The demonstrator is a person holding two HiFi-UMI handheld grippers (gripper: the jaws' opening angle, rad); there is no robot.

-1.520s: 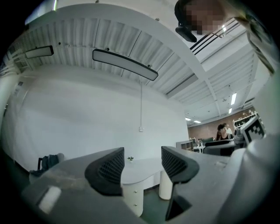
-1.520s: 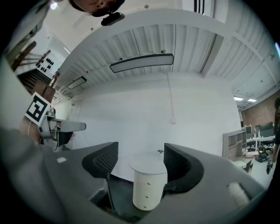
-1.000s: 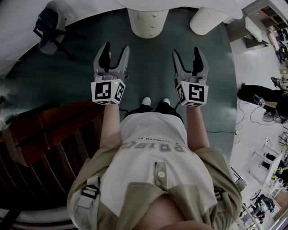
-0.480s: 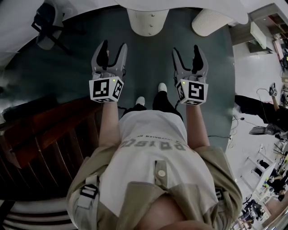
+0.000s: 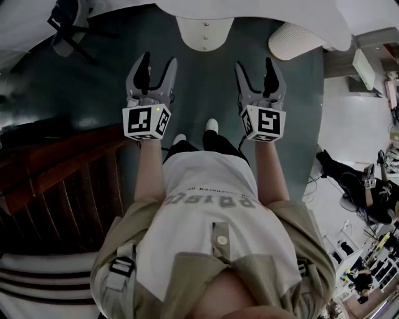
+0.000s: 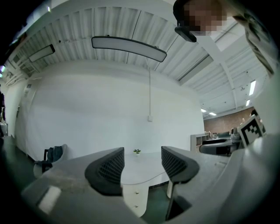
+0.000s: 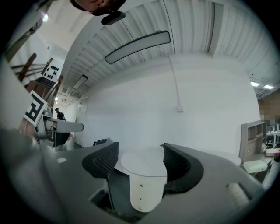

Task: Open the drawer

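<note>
Drawer: I cannot pick one out for certain. The likeliest place is the white rounded pedestal point(image 5: 204, 31) with a column of small studs on its front, which stands under the white surface point(image 5: 299, 12) straight ahead of the person, well apart from both tools.

The left hand-held gripper point(image 5: 158, 60) and the right hand-held gripper point(image 5: 254, 63) are held side by side above the dark floor point(image 5: 206, 93), both pointing towards the pedestal. Each has its jaws wide apart and grips nothing. In both gripper views only the pedestal and the surface show through the gap.

A small plant point(image 6: 137, 151) sits on the far side of the surface. Dark wooden slats point(image 5: 62, 180) rise at the person's left. A chair point(image 5: 68, 19) stands off to the far left.
</note>
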